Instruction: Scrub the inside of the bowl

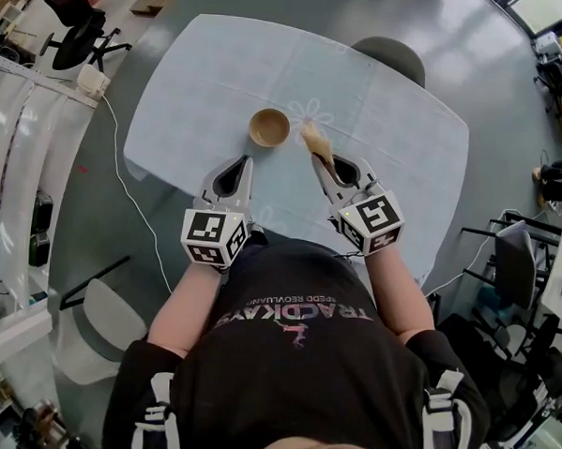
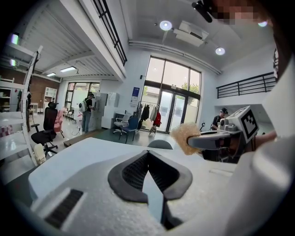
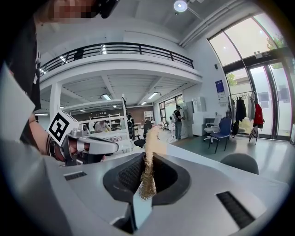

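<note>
A small tan bowl [image 1: 268, 127] stands upright on the pale table [image 1: 194, 83], just beyond both grippers. My right gripper [image 1: 324, 163] is shut on a tan fibrous scrub pad [image 1: 315, 137], which sticks out past its tips, right of the bowl and above the table. In the right gripper view the pad [image 3: 148, 173] stands pinched between the jaws. My left gripper [image 1: 243, 161] is shut with nothing in it, near the bowl's front left. The left gripper view shows the pad [image 2: 185, 137] in the other gripper. Neither gripper view shows the bowl.
A grey chair [image 1: 393, 54] is tucked in at the table's far side. A white box [image 1: 91, 80] with a cable lies on the floor to the left, near a black office chair [image 1: 77, 25]. More chairs and desks stand at the right.
</note>
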`<state>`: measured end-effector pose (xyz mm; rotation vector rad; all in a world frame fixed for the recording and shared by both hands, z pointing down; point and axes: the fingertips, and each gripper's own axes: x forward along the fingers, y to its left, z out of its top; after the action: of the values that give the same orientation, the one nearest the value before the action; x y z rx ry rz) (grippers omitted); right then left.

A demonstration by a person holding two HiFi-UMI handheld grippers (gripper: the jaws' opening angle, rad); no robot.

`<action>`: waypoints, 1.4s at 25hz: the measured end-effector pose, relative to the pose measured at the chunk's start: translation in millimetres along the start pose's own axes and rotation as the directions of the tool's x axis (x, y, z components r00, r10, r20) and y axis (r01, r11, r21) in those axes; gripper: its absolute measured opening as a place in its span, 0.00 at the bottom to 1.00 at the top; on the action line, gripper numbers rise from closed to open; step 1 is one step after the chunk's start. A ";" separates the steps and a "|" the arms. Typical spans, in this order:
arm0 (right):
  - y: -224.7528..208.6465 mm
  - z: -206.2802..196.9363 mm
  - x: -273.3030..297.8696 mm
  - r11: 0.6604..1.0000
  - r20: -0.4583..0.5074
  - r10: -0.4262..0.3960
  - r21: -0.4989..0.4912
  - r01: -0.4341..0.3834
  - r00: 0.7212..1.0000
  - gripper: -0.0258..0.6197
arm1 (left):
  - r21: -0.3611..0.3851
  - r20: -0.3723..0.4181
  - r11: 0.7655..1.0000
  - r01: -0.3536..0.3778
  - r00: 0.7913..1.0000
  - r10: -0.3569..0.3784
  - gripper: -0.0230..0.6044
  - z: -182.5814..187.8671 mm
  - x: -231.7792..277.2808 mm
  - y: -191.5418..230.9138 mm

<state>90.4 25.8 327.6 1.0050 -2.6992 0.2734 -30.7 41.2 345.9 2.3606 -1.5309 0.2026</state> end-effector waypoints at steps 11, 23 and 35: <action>3.6 -4.4 -0.1 1.000 -0.005 0.009 0.004 -0.009 1.000 0.09 | -0.017 -0.015 1.000 0.006 1.000 -0.006 0.06 -9.7 -5.1 -1.9; 8.6 -6.7 1.9 1.000 -0.010 0.014 0.001 -0.014 1.000 0.09 | -0.023 -0.022 1.000 0.010 1.000 -0.010 0.06 -13.2 -9.8 -1.6; 13.5 -6.3 -0.1 1.000 -0.012 0.026 -0.007 -0.026 1.000 0.09 | -0.017 -0.021 1.000 0.010 1.000 -0.011 0.06 -13.1 -14.2 -4.7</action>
<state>82.5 37.5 332.4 0.9643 -2.7026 0.2734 -31.6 59.6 353.2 2.3454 -1.5044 0.2102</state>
